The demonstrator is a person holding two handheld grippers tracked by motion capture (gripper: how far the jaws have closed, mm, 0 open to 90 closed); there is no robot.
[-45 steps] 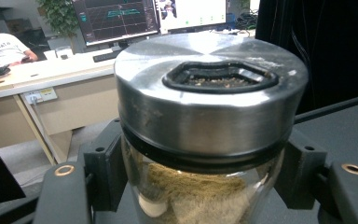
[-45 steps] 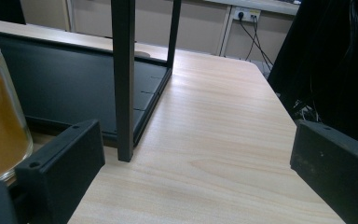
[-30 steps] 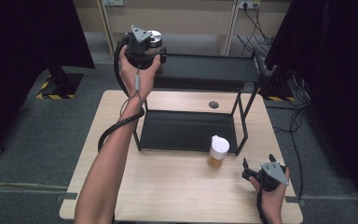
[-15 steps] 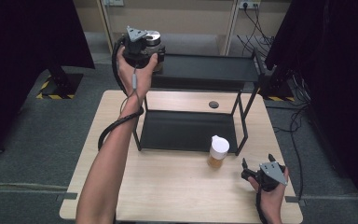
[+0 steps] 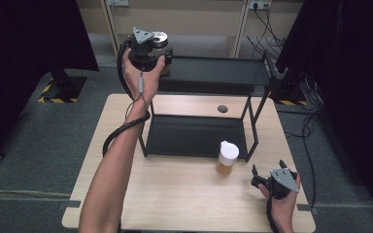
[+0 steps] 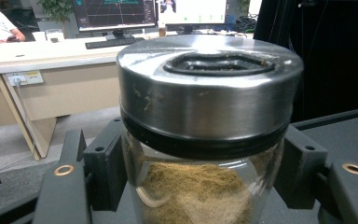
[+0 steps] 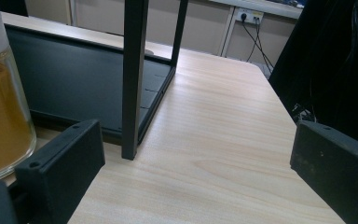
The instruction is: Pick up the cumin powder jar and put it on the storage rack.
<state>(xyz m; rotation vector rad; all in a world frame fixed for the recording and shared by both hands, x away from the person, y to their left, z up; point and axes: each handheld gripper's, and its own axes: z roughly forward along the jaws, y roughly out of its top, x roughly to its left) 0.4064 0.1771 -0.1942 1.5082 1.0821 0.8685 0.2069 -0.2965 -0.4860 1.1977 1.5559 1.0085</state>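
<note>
A: Entry, left side. Left claw (image 5: 156, 47) is pinching a glass jar (image 6: 205, 186) by its body, one jaw on each flank. Jar stands upright, steel lid (image 6: 209, 88) on, tan powder inside.

B: Where is the jar relative to the rack?

A: Held at the left end of the black rack's top shelf (image 5: 223, 72), at the far side of the bench (image 5: 194, 204). From the left gripper view the dark shelf surface runs off to the jar's right. Whether the jar's base touches the shelf, I cannot tell; the jaws hide it.

B: Right side?

A: Right claw (image 5: 268, 174) is spread wide, nothing between the jaws. It sits low over the bench near the front right corner, in the person's right hand (image 5: 282, 200).

B: Anything near it?

A: A second jar (image 5: 227, 158), white lid, amber contents, stands on the bench just in front of the rack's lower shelf (image 5: 194, 137), near the rack's front right leg (image 7: 133, 79). In the right gripper view it is at the left edge, just beyond the left jaw, apart from it.

B: Cabling?

A: A black cable (image 5: 121, 131) loops from the left claw down along the forearm.
</note>
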